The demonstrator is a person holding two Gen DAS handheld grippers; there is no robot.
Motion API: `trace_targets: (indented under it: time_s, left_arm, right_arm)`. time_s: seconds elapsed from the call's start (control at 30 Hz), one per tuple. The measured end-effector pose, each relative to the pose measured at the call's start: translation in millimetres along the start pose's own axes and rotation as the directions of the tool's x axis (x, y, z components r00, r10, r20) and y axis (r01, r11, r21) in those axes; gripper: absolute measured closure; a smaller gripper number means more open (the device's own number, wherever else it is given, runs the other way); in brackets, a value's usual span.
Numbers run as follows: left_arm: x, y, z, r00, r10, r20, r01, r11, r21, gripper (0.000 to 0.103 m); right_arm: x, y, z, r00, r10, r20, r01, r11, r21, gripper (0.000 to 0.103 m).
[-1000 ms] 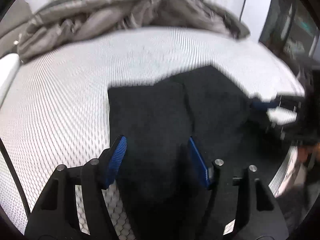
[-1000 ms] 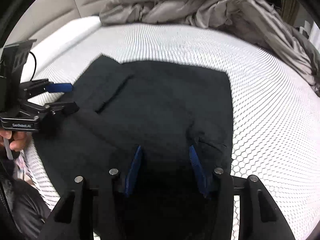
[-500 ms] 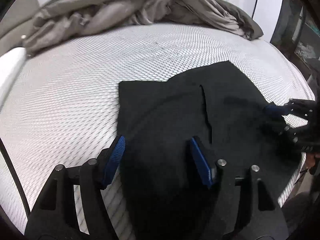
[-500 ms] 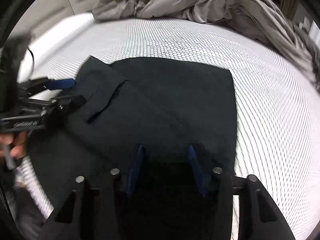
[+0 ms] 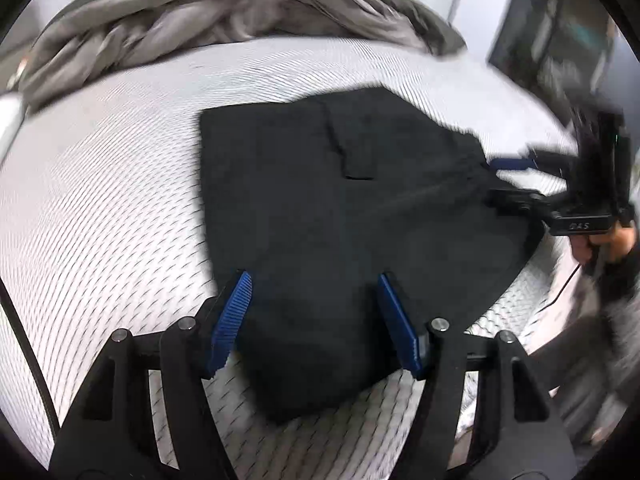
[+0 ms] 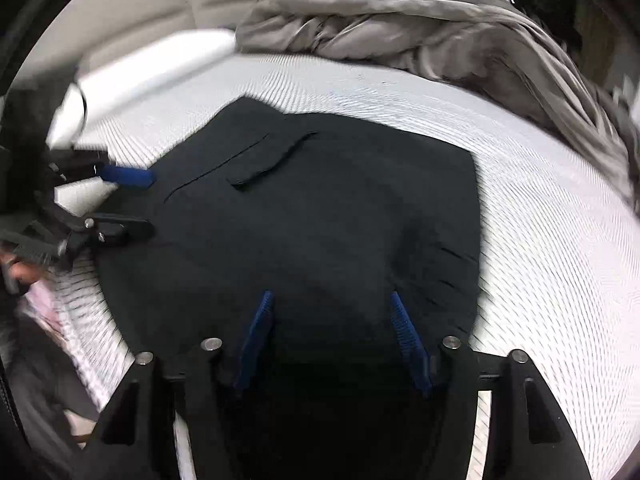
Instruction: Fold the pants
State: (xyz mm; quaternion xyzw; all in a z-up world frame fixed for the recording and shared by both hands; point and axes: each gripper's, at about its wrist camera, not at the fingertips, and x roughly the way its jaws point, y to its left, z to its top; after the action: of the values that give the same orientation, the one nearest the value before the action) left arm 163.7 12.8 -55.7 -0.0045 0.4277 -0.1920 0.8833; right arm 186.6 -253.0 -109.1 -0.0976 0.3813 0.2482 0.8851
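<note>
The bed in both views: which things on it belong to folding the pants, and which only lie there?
Belong to the job:
- black pants, folded flat on the white mattress
- left tool, open over the pants
- right tool, which has just been opening above the pants

Only lying about:
- grey duvet, bunched at the far end
- white pillow

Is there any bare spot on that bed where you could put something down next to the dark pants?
Yes: a wide bare stretch of white mattress lies between the black pants and the rumpled grey duvet, and another past the pants' far edge. It is crowded at the near edge, where both grippers work.
</note>
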Motion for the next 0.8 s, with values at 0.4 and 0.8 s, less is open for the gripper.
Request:
trace_targets:
  time_s: [0.4, 0.8]
  left_arm:
    - [6, 55, -2, 1.0, 0.008, -0.007, -0.01, 0.963, -0.271, 0.074]
    - [3, 19, 16, 0.972, 0.23, 0.048, -0.22, 0.962, -0.159, 0.074]
  right_arm:
    - [22, -85, -20, 0.958, 0.278, 0.064, -0.269, 0.807, 0.526, 0.059]
    - [23, -85, -4, 0.998, 0.034, 0.048, -0.053, 0.881, 0.47, 0.055]
